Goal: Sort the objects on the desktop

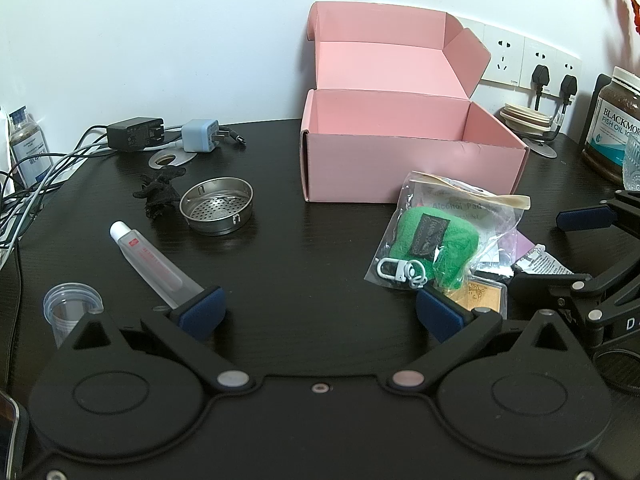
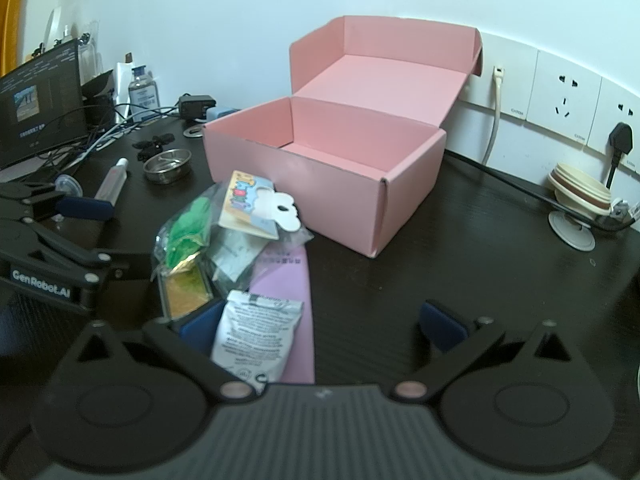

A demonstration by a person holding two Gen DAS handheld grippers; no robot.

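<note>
An open pink box (image 1: 408, 168) (image 2: 320, 176) stands at the back of the dark desk, lid up, nothing visible inside. My left gripper (image 1: 320, 312) is open low over the desk, holding nothing. A clear tube (image 1: 156, 264) lies by its left finger, a bag with a green plush keychain (image 1: 436, 248) by its right finger. My right gripper (image 2: 320, 328) is open too. A white sachet (image 2: 256, 336) and a pink packet (image 2: 292, 300) lie between its fingers, untouched. The bag pile (image 2: 224, 232) sits just ahead.
A metal strainer (image 1: 218, 212), black fabric scrap (image 1: 158, 192), plastic cup (image 1: 72, 312) and chargers (image 1: 160, 134) with cables lie to the left. A fish oil jar (image 1: 612, 128) and stacked lids (image 2: 580, 196) stand right. A laptop (image 2: 40, 100) stands far left.
</note>
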